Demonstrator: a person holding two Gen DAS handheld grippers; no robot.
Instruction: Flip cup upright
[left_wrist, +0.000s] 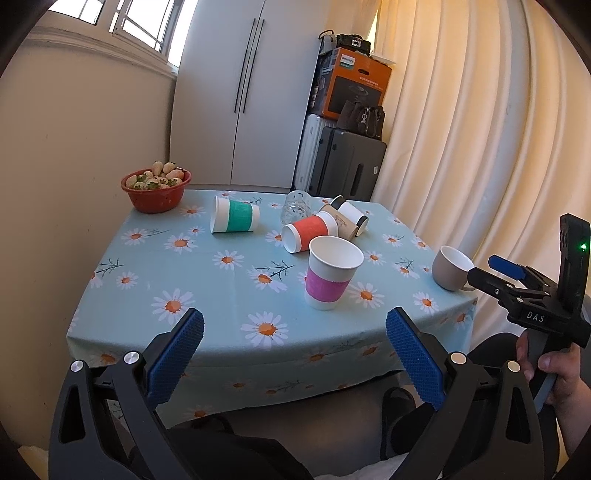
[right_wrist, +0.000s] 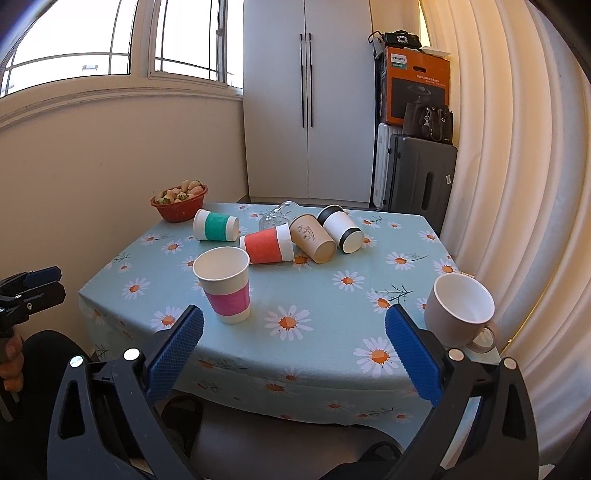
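A pink-sleeved paper cup stands upright near the table's front. A beige mug stands upright at the right edge. Lying on their sides behind are a green-sleeved cup, a red-sleeved cup, a brown cup, a black-and-white cup and a clear glass. My left gripper is open and empty before the table's front edge. My right gripper is open and empty too.
The table wears a light-blue daisy cloth. A red bowl of strawberries stands at the back left by the wall. A curtain hangs close on the right. Suitcases and boxes stand behind the table.
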